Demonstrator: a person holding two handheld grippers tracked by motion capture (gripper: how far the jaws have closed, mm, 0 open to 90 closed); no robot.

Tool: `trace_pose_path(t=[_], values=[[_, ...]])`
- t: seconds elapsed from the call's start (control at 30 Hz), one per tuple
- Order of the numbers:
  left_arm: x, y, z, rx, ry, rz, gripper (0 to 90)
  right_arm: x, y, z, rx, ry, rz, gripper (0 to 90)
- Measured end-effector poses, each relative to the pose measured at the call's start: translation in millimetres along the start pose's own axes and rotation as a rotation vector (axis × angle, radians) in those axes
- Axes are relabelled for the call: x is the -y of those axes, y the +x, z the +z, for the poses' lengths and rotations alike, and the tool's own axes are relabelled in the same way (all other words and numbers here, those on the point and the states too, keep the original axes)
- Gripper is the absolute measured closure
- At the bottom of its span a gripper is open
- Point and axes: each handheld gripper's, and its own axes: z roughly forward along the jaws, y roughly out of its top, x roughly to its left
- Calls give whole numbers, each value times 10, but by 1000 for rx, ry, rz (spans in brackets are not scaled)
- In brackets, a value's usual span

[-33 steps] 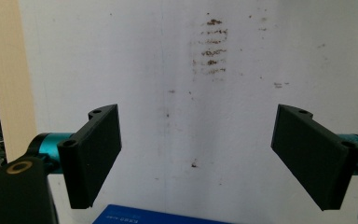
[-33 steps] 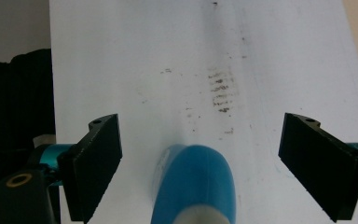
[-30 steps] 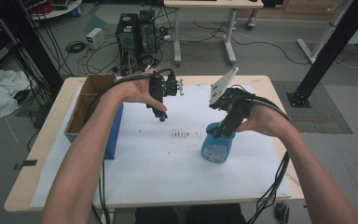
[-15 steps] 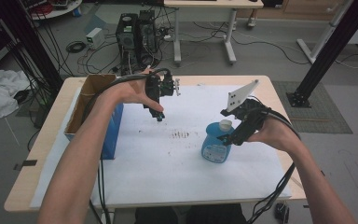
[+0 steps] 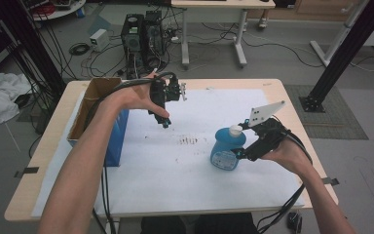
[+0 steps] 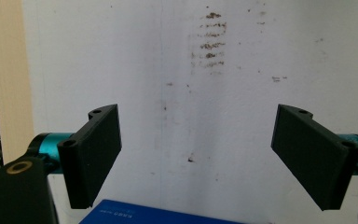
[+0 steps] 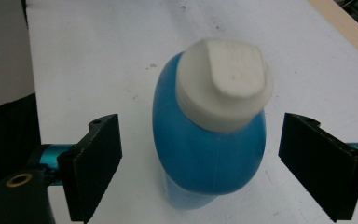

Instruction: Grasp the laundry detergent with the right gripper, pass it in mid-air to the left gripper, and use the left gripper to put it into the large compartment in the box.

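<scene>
A: Nearest side first. Right forearm comes in from the bottom right, wrist bent inward, hand wrapped round the right tool, which lies nearly level and points left at the blue bottle.

B: Jaw state, right?

A: Spread wide. In the right gripper view the bottle with its white cap sits between the two black pads, gap on both sides, no contact. Bottle stands upright on the white sheet of the worktop, right of centre.

B: Left side?

A: Left arm stretched forward and raised, wrist bent down, left tool pointing down over the sheet, well apart from the bottle. Jaws apart, nothing between them; brown smudges on the paper beyond.

B: Farther back?

A: Open cardboard box with a blue side at the far-left edge.
</scene>
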Motion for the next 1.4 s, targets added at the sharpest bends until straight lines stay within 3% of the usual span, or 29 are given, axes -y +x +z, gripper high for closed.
trace_pose_path(t=[0.13, 0.53, 0.8, 1.4], values=[[-11, -3, 18, 2, 2, 2, 160, 107, -2, 53, -8, -38, 33, 123], [-13, -24, 50, 8, 5, 2, 160, 254, -17, 194, 18, -76, 85, 123], [8, -25, 38, 8, 5, -3, 160, 289, -26, 361, 1, -66, 95, 124], [-19, -31, 92, 12, 8, 2, 160, 341, -39, 466, -10, -69, 102, 125]])
